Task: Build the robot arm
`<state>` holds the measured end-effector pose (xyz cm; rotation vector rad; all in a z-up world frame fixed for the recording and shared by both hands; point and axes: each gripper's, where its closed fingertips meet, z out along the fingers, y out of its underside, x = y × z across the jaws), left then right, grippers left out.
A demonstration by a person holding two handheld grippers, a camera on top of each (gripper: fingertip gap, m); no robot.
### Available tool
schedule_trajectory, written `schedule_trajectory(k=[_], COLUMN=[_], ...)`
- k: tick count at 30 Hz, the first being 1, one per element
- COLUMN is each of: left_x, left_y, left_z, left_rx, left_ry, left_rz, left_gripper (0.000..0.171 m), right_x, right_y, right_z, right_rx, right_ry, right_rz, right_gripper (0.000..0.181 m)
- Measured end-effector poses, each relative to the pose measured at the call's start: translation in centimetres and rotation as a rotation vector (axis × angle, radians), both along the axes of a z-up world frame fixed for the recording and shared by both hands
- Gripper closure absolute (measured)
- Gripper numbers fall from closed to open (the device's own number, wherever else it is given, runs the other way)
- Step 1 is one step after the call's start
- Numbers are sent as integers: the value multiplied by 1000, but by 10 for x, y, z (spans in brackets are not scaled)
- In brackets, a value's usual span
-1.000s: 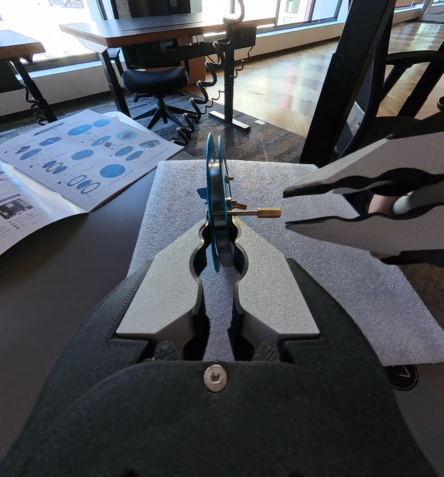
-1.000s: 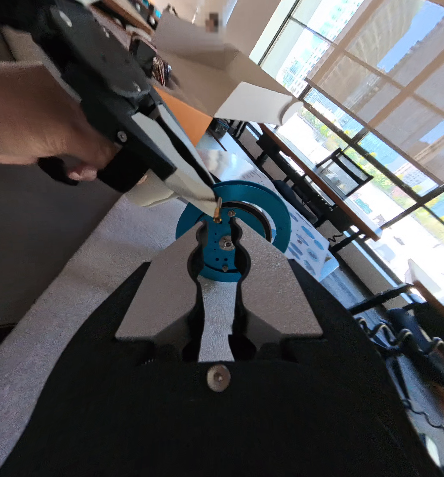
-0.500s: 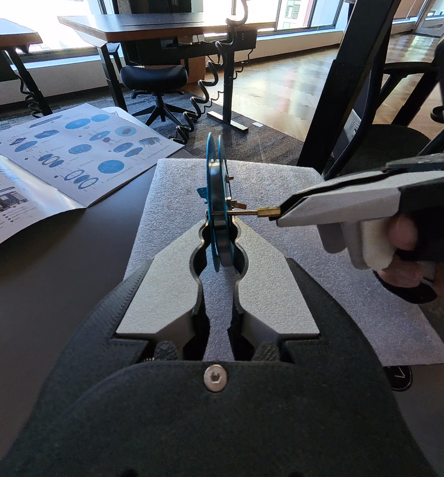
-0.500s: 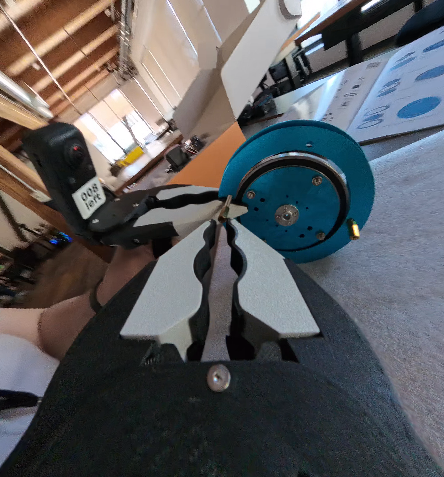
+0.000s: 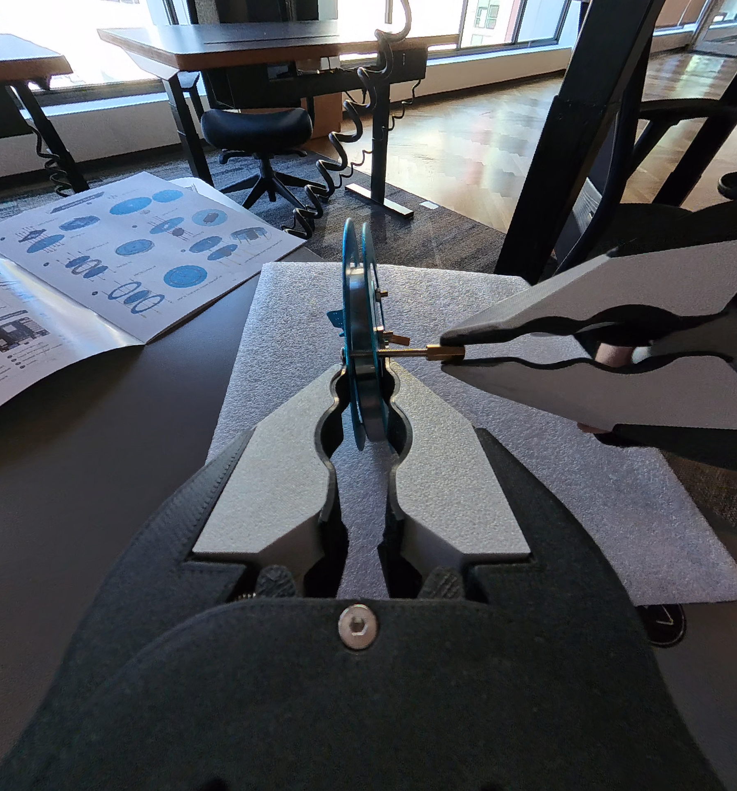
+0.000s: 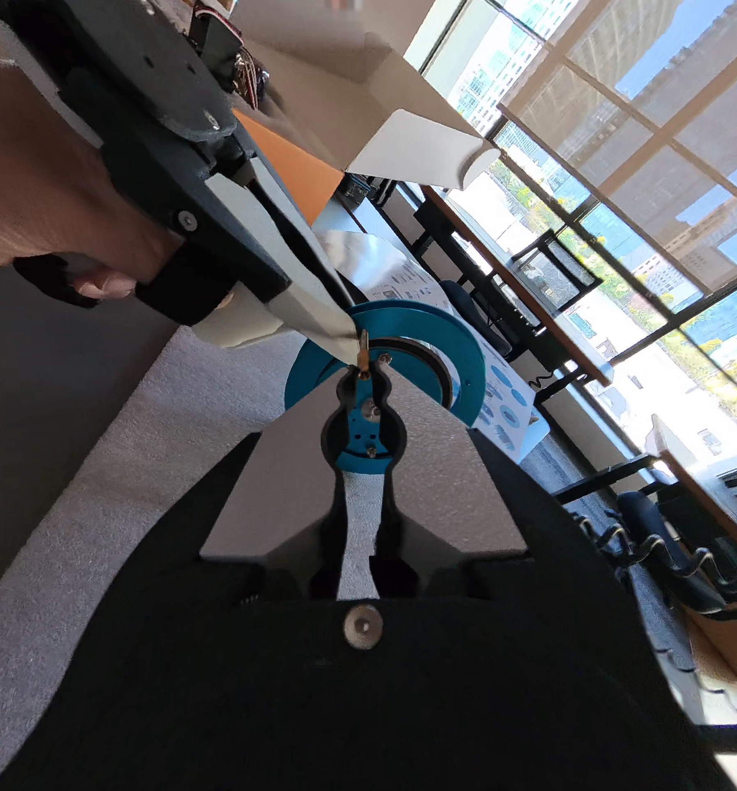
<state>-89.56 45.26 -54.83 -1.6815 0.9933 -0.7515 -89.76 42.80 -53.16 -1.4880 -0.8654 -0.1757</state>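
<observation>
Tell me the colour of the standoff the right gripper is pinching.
Brass-gold standoff, clearest in the left wrist view, at the right gripper tips.

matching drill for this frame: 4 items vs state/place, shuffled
1. left hand-held gripper
2. right hand-held gripper
3. blue disc assembly
4. open booklet

A. lies flat on the dark table, left of the foam mat
B. stands on edge on the foam mat
C. pinches the brass standoff
D. clamps the disc rim

Pairs: 1-D, 2-C, 3-B, 4-A
</observation>
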Motion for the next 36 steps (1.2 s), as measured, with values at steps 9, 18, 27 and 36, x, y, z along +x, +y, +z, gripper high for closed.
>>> schedule_trajectory(k=[9,18,27,36], left_x=[-1,1,0,0], left_y=[0,-1,0,0], left_z=[0,0,-1,-1], left_rx=[-11,-7,-2,-4], left_ry=[-5,0,2,0], left_rz=[3,-1,2,1], left_gripper=[159,159,159,159], right_x=[-4,6,0,-1], right_y=[0,-9,2,1], right_z=[-1,7,-1,-2], right_rx=[-609,-171,-91,-712], right_ry=[1242,530,99,1295], right_rz=[83,34,-99,100], right_gripper=[175,154,177,176])
